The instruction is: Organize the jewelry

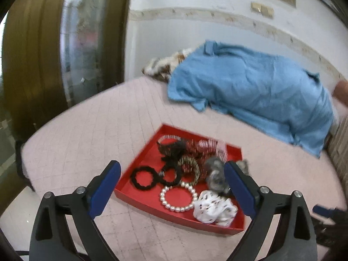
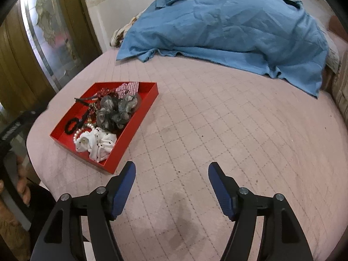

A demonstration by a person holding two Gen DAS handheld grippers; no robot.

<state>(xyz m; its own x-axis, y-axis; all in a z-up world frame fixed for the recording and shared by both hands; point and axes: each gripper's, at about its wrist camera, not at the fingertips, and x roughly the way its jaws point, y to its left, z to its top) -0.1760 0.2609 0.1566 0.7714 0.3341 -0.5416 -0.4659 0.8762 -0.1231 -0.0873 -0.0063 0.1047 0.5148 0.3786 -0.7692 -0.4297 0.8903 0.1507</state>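
A red tray (image 1: 139, 198) sits on the pink quilted bed. It holds a pearl bracelet (image 1: 177, 198), a black hair tie (image 1: 142, 177), a white dotted scrunchie (image 1: 214, 211), a grey scrunchie (image 1: 214, 171) and several other bands. My left gripper (image 1: 171, 169) is open and empty, hovering just above the tray. The tray also shows in the right wrist view (image 2: 139, 117), to the left. My right gripper (image 2: 171, 169) is open and empty over bare quilt, right of the tray.
A blue cloth (image 2: 228, 28) covers a heap at the bed's far end. A brown and white fabric (image 1: 163, 65) sticks out beside it. A metal-framed door (image 1: 82, 43) and the wall stand left of the bed. The bed's left edge (image 2: 39, 130) is near the tray.
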